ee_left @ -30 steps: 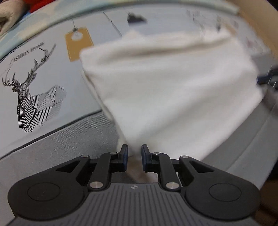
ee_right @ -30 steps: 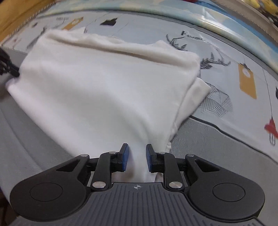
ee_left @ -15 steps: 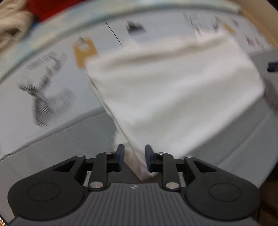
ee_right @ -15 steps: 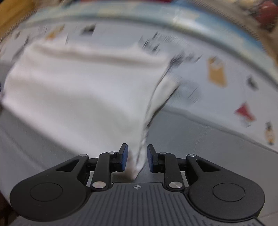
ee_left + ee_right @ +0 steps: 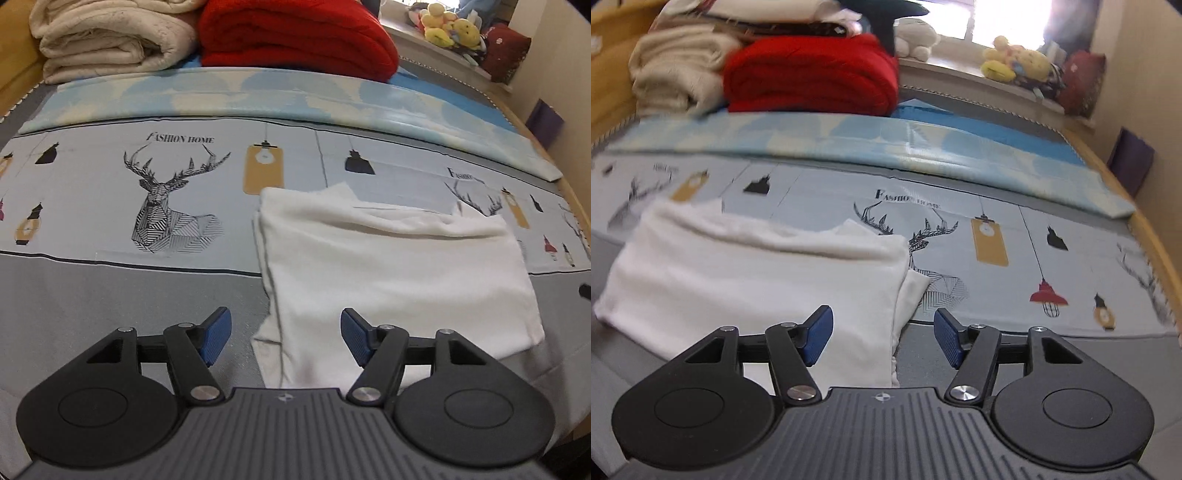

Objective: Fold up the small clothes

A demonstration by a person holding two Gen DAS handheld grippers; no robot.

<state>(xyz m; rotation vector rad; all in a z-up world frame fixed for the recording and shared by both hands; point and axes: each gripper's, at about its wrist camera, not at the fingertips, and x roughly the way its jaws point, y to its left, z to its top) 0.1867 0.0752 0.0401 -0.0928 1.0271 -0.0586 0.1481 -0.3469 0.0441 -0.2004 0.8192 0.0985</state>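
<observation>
A folded white garment [image 5: 391, 273] lies flat on the printed bed sheet [image 5: 110, 206]. My left gripper [image 5: 286, 334] hovers above the garment's near left corner, its jaws opening, and the blue pads [image 5: 216, 334] press on nothing. In the right wrist view the same white garment [image 5: 750, 280] fills the left half. My right gripper [image 5: 882, 338] hangs over its near right edge, jaws opening too, the cloth lying below them and not pinched.
A cream blanket [image 5: 107, 33] and a red blanket [image 5: 295, 37] are stacked at the far end of the bed. A pale blue folded sheet [image 5: 258, 96] runs across behind the garment. Stuffed toys [image 5: 1015, 62] sit on the window sill. The wooden bed frame [image 5: 1160, 243] borders the right.
Both grippers let go of the white garment, opened wide and rose away from it. The garment now lies flat on the bed.
</observation>
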